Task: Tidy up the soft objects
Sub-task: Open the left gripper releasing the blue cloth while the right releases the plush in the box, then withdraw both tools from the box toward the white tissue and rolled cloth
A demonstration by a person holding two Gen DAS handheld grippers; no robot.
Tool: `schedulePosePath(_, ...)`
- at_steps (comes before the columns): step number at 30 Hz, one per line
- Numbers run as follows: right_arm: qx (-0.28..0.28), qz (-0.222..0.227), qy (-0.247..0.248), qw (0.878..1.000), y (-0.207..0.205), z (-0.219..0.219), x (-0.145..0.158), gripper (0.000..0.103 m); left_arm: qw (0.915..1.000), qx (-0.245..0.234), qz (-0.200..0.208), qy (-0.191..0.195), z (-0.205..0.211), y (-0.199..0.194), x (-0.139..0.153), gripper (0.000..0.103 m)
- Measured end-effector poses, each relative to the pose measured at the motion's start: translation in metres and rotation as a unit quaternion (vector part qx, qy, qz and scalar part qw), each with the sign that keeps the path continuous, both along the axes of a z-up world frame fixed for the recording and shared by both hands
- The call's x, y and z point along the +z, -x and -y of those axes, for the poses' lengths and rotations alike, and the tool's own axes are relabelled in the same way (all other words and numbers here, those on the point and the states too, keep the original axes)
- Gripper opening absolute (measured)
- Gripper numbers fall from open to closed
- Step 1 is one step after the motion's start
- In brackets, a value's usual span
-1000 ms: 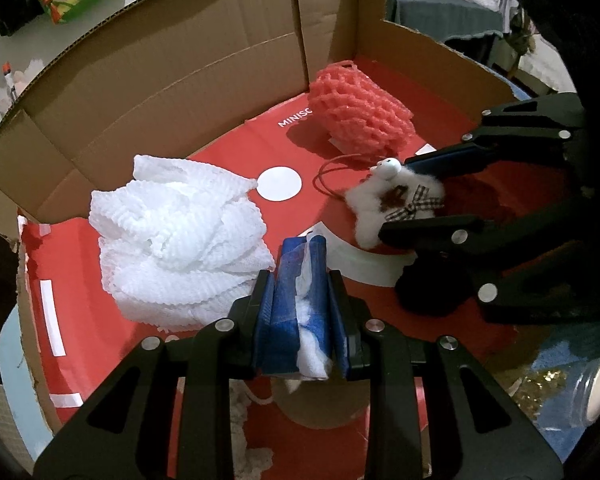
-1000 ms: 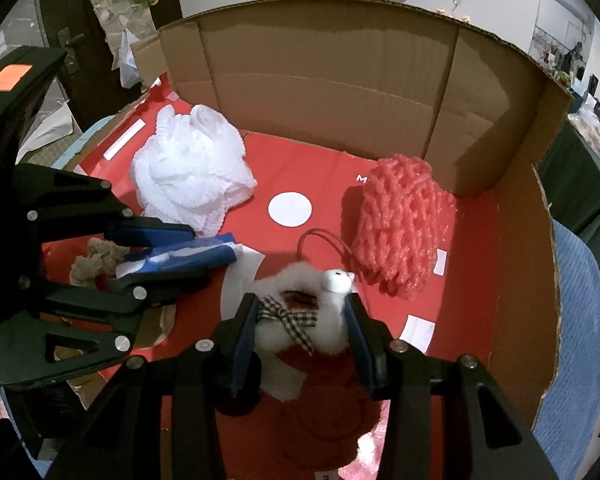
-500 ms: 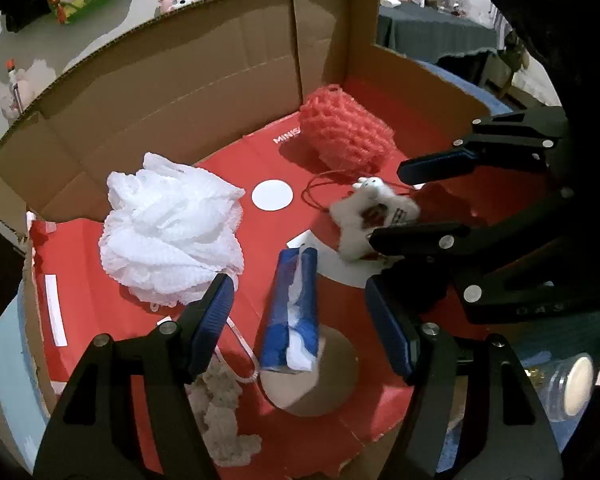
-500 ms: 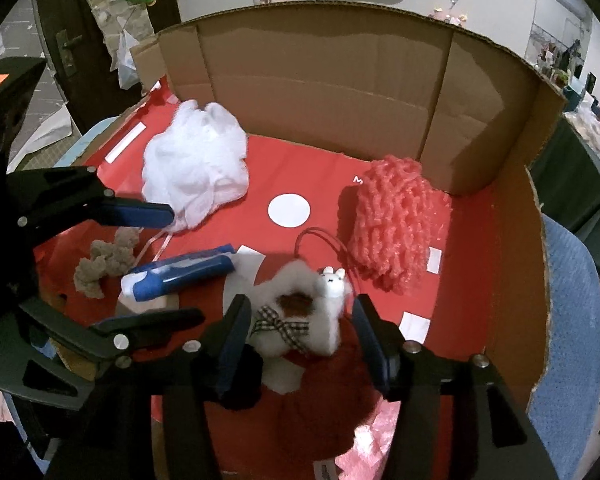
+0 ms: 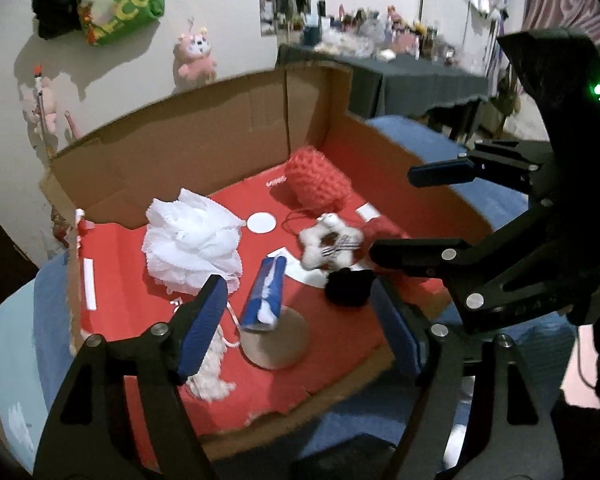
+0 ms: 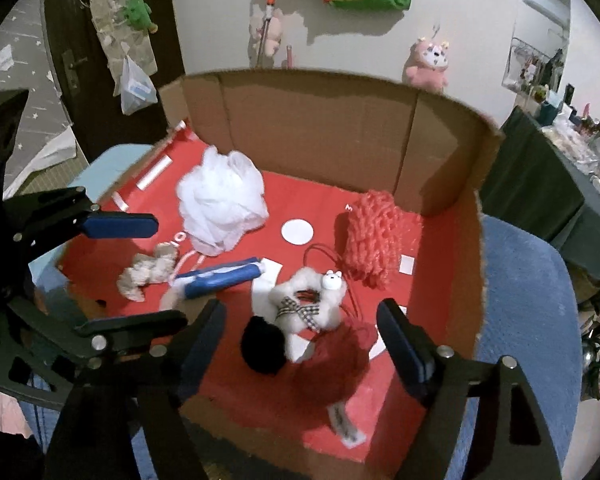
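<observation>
Here, left wrist view: we see left tongs (image 5: 300, 328) empty, jaws opening, above cardboard box (image 5: 204, 148). Blue-white pack (image 5: 265, 294) lies on red box floor between white mesh puff (image 5: 194, 244) and white plush wreath (image 5: 329, 240); red mesh puff (image 5: 316, 180) behind.

Right wrist view: right tongs (image 6: 304, 340) empty, jaws opening, over white plush wreath (image 6: 308, 300); grey plush (image 6: 148, 270) lies left of pack.

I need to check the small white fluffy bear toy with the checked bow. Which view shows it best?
The right wrist view: the small white fluffy bear toy lies near, unblocked, face and checked bow distinct. The left wrist view shows it farther off and blurred.
</observation>
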State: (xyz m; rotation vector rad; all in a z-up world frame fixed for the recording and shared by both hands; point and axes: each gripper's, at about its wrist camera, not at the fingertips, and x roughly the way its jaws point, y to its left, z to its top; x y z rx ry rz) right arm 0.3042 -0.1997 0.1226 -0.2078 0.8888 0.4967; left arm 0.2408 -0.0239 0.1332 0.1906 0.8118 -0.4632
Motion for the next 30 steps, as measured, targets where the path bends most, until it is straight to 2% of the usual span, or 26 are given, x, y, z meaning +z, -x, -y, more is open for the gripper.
schedulePosePath(2,-0.004,0.013,-0.005,1.000,0.012,0.003,0.011,0.084,0.9999,0.002,0.011,0.011,0.004,0.011,0.008,0.075)
schedulePosePath(4,-0.006,0.028,-0.012,1.000,0.023,0.002,0.021,0.092,0.9993,0.007,0.026,0.025,0.002,0.024,0.017,0.078)
schedulePosePath(10,-0.018,0.078,-0.032,0.996,0.068,0.010,0.051,0.101,0.9961,0.029,0.065,0.052,-0.004,0.066,0.038,0.083)
schedulePosePath(18,-0.036,0.139,-0.033,0.989,0.129,0.021,0.074,0.103,0.9873,0.069,0.124,0.072,-0.016,0.127,0.053,0.087)
schedulePosePath(30,-0.068,0.196,-0.054,0.977,0.215,0.042,0.072,0.103,0.9731,0.106,0.179,0.099,-0.027,0.207,0.048,0.092)
